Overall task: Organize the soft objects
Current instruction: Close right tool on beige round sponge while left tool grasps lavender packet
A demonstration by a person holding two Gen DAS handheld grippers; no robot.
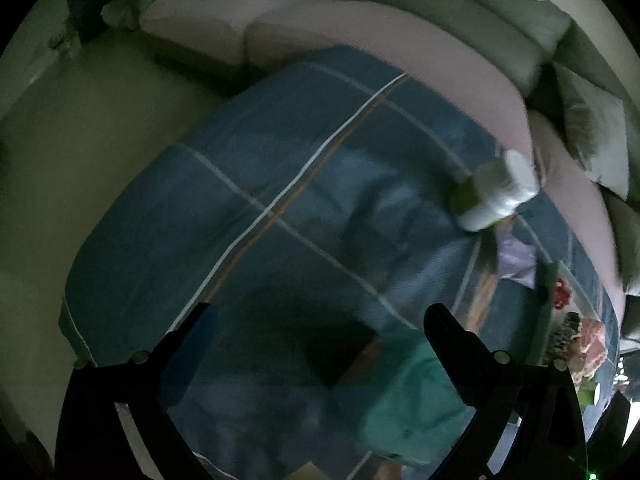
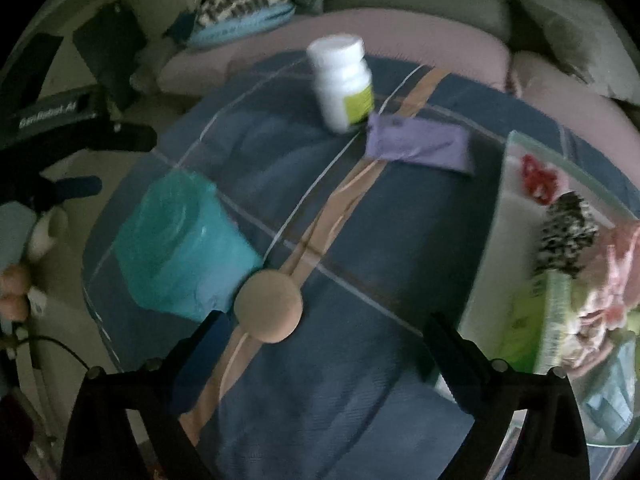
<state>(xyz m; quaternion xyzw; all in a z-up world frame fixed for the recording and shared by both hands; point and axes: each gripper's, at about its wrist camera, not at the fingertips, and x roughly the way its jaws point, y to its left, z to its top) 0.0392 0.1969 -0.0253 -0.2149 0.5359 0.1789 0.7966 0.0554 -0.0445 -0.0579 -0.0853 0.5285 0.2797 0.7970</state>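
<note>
A blue plaid cloth (image 2: 360, 300) covers a table in front of a sofa. On it lie a teal soft bundle (image 2: 180, 248), a round tan ball (image 2: 268, 306), a folded purple cloth (image 2: 420, 146) and a white pill bottle (image 2: 344, 84). A clear tray (image 2: 492, 264) at the right holds soft items, among them a black-and-white piece (image 2: 568, 236). My right gripper (image 2: 324, 344) is open just above the cloth, the ball by its left finger. My left gripper (image 1: 316, 344) is open over the cloth, the teal bundle (image 1: 404, 400) near its right finger. The bottle (image 1: 496, 192) lies beyond it.
A pink-cushioned sofa (image 2: 400, 40) with grey pillows (image 1: 596, 144) curves behind the table. A light blue cushion (image 2: 244, 20) with a patterned item sits at its far end. The left gripper's body (image 2: 60, 120) and the hand holding it show at the left of the right wrist view.
</note>
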